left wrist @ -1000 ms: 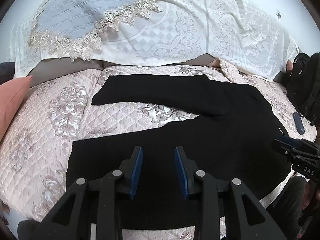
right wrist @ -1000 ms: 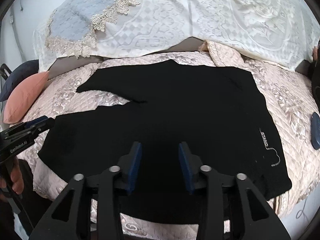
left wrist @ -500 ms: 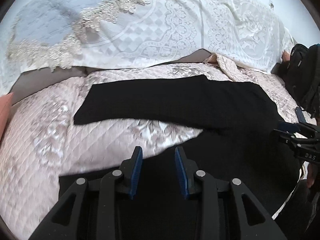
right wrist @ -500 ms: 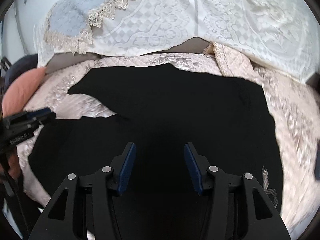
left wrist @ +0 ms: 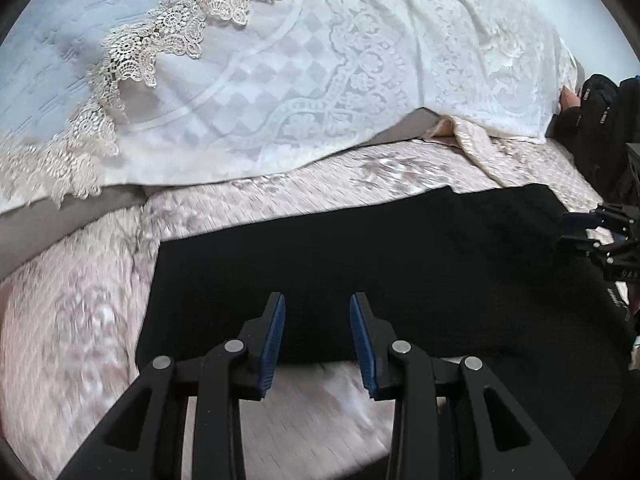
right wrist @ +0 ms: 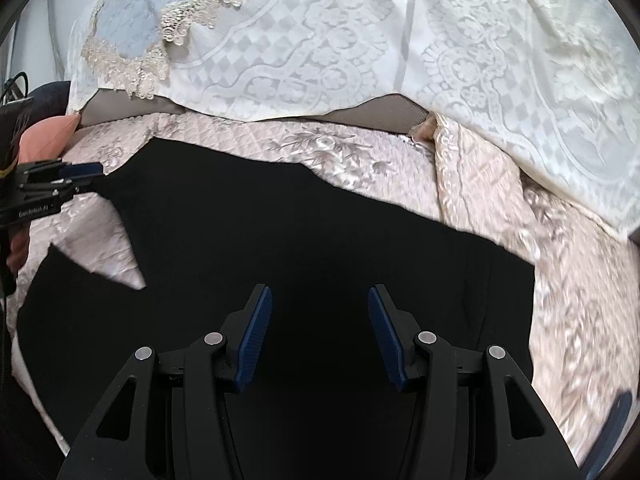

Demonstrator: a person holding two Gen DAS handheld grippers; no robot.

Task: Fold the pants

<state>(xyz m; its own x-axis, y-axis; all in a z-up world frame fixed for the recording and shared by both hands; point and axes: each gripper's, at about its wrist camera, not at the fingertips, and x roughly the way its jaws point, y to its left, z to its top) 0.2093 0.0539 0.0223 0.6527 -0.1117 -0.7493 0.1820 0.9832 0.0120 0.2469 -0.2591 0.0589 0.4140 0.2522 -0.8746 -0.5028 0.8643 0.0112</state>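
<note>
Pants (left wrist: 400,264) of black fabric lie spread flat on the bed, over a pale pink quilted bedspread (left wrist: 80,320) with a floral pattern; in the right wrist view the same garment (right wrist: 320,240) fills the middle of the picture, its two legs running off toward the left with a wedge of quilt showing between them; the upper leg ends in a straight cuff seen in the left wrist view, just ahead of the left gripper (left wrist: 318,328). That gripper hangs above the lower edge of the upper leg; its jaws stand apart with nothing between them, blue pads facing each other over black cloth and quilt. The right gripper (right wrist: 320,320) hovers over the broad upper part of the garment; its jaws stand wider apart and are likewise empty; whether the tips touch the fabric cannot be told. Each gripper shows at the edge of the other's view. Behind the bed a white lace cover (left wrist: 360,60) drapes down, with a grey-blue lace-trimmed cloth (left wrist: 60,40) over its left part; a salmon cushion (right wrist: 44,136) sits at the bed's left end; a black bag (left wrist: 604,120) rests at its right end.
</note>
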